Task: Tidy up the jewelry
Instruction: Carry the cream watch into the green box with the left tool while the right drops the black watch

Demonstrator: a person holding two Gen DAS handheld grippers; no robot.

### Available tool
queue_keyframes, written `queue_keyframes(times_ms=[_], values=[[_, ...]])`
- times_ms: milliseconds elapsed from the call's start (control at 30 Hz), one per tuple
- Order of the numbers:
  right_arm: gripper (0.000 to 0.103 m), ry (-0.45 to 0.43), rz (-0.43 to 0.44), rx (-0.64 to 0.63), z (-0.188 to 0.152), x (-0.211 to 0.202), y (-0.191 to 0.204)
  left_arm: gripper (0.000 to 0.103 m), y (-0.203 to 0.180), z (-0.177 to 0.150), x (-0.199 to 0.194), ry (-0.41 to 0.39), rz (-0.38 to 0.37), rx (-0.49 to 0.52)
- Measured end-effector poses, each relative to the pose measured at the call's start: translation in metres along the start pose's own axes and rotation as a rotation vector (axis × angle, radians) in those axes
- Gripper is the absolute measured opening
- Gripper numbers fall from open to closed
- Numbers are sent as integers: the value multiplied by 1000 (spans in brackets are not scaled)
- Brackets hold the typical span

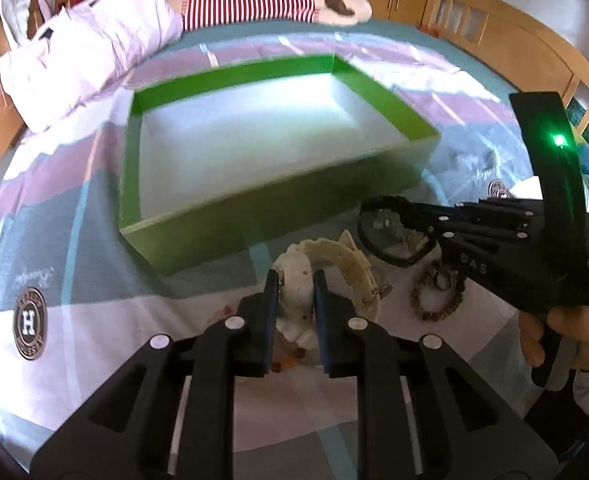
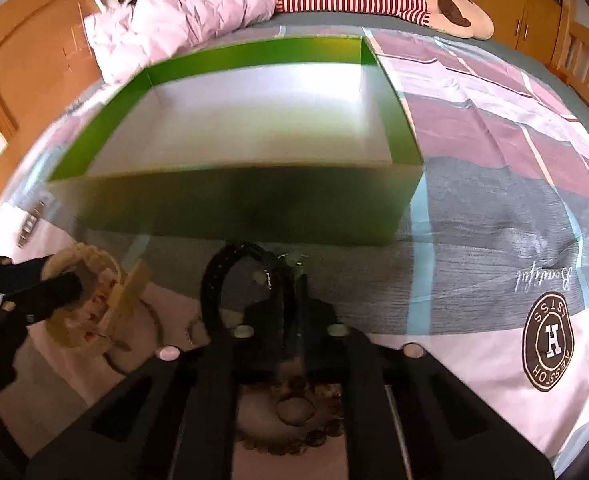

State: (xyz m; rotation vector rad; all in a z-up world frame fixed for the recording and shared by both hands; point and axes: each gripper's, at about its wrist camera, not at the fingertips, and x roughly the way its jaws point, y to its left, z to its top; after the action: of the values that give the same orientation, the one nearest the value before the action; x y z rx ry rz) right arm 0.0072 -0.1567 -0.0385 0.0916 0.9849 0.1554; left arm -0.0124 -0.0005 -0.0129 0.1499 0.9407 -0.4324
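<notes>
Jewelry lot on a patchwork bedspread point(image 1: 74, 216), laid out just in front of an open green box point(image 1: 222, 236) with a white floor and nothing visible inside; the box's long axis runs roughly across both views, its near wall facing the grippers. Item one: cream watch point(image 1: 334, 260), its strap curled into a loop, pinched at the case between the blue-padded fingers point(image 1: 270, 320) of the left gripper point(image 1: 296, 292); the loop bows away from the gripper toward the box, and whether it clears the cloth cannot be told. Item two: black watch point(image 1: 390, 236), strap likewise looped, its loop opening toward the left-wrist camera; the right gripper point(image 1: 378, 204) is pressed together on the strap at the top of the loop, its fingers reaching in from the right of that view. In the right-wrist view the black strap point(image 2: 230, 276) arches up and leftward from the nearly touching fingertips, its far end pointing at the box wall. Item three: beaded bracelet point(image 1: 438, 300), brown, lying in a loose ring on the white patch of the spread, under the right gripper and just right of the cream watch. Item four: small reddish beads point(image 1: 290, 360), scattered under the left gripper. A person's hand point(image 1: 566, 336) holds the right gripper's handle. Background: pale pink pillow point(image 1: 90, 44), striped red-and-white plush toy point(image 1: 254, 4), wooden bed rail point(image 1: 534, 48).
</notes>
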Motion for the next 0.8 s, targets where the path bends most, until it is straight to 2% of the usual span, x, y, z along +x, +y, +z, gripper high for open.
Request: queue_keyframes(times_ms=[167,300,433,633,667,700,733,767,800], values=[[4,-114,79,28,13,-32,0,17,16,15,-29,-137,1,-60],[4,-169,72,43,32,-38,-7,17,36,43,-37,-223,18,-108],[4,-184,119,145,59,-21,-23,17,56,59,-24,-209,41,-167],[4,-183,92,169,78,4,-23,18,78,70,3,-163,23,-243],[8,-168,95,166,77,6,-23,24,78,69,4,-167,29,-240],[18,-152,98,167,75,5,-24,32,77,69,5,-168,40,-233],[26,-144,98,171,73,3,-25,46,76,67,2,-169,43,-227],[41,-146,100,177,71,-3,-26,48,76,66,0,-176,45,-220],[46,-159,103,184,69,-13,-28,48,74,65,-3,-181,47,-212]])
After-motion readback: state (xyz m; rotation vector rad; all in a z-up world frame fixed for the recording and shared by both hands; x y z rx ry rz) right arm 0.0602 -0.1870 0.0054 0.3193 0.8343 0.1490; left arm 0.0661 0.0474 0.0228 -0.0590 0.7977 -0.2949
